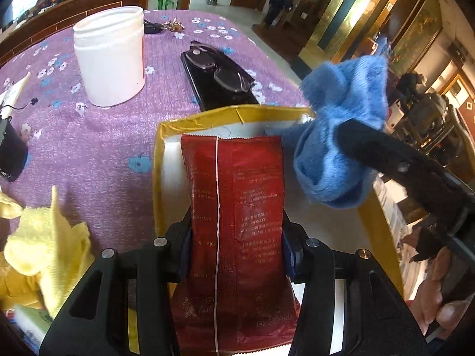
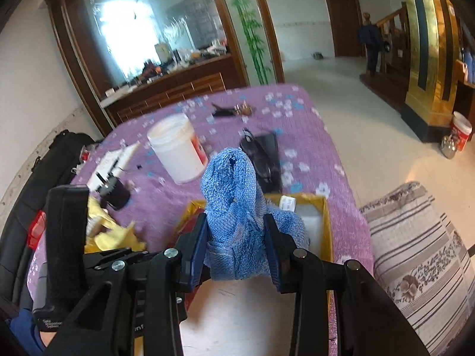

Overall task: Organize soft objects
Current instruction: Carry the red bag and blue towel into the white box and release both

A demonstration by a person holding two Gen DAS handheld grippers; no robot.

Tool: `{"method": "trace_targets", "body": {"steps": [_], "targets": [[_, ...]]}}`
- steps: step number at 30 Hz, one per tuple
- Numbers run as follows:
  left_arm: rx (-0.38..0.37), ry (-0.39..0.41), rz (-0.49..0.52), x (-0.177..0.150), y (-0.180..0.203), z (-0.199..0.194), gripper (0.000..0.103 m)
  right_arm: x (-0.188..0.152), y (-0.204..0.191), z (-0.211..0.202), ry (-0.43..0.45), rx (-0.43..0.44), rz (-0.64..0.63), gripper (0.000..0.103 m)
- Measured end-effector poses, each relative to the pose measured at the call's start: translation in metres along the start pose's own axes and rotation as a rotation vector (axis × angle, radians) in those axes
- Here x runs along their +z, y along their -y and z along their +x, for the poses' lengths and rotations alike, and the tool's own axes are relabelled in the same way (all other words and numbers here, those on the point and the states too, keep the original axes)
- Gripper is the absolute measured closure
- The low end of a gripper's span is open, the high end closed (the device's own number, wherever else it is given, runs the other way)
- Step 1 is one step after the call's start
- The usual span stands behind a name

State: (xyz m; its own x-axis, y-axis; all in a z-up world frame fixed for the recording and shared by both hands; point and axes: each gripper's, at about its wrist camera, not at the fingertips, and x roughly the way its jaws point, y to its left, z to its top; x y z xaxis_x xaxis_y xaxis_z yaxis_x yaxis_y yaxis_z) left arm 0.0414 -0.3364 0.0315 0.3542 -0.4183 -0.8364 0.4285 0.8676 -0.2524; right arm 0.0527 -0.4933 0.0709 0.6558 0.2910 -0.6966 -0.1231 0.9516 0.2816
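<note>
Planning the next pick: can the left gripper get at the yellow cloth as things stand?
Probably not yet. The left gripper is shut on the red packet over the yellow box. The yellow cloth lies uncovered on the table beside it, so the path looks free once the packet is released.

A home living room: floral tablecloth (image 1: 98, 136), wooden sideboard (image 2: 166, 89), staircase (image 2: 389, 26).

Your left gripper (image 1: 237, 252) tilts steeply downward, its pads pressed against both sides of a red packet (image 1: 237, 207). Your right gripper (image 2: 236, 249) angles down, clamped on a blue cloth (image 2: 234, 195).
</note>
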Motion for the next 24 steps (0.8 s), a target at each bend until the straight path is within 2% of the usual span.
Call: {"method": "trace_targets", "body": {"steps": [5, 9, 12, 17, 21, 24], "targets": [[0.048, -0.014, 0.002, -0.004, 0.004, 0.014, 0.054, -0.006, 0.008, 0.018, -0.06, -0.002, 0.028, 0.067], [0.05, -0.014, 0.002, -0.002, 0.003, 0.013, 0.054, -0.012, 0.01, 0.03, -0.116, -0.012, 0.039, 0.066], [0.061, -0.022, 0.013, -0.002, 0.005, 0.015, 0.052, -0.01, 0.006, 0.031, -0.125, -0.029, 0.033, 0.065], [0.088, -0.024, 0.042, -0.001, 0.01, 0.021, 0.05, -0.005, 0.005, 0.04, -0.154, -0.047, 0.032, 0.057], [0.056, -0.028, 0.028, -0.001, 0.007, 0.017, 0.05, -0.004, 0.002, 0.035, -0.147, -0.052, 0.016, 0.051], [0.03, -0.031, 0.0, 0.0, 0.003, 0.013, 0.05, 0.0, -0.003, 0.023, -0.114, -0.066, -0.011, 0.036]]}}
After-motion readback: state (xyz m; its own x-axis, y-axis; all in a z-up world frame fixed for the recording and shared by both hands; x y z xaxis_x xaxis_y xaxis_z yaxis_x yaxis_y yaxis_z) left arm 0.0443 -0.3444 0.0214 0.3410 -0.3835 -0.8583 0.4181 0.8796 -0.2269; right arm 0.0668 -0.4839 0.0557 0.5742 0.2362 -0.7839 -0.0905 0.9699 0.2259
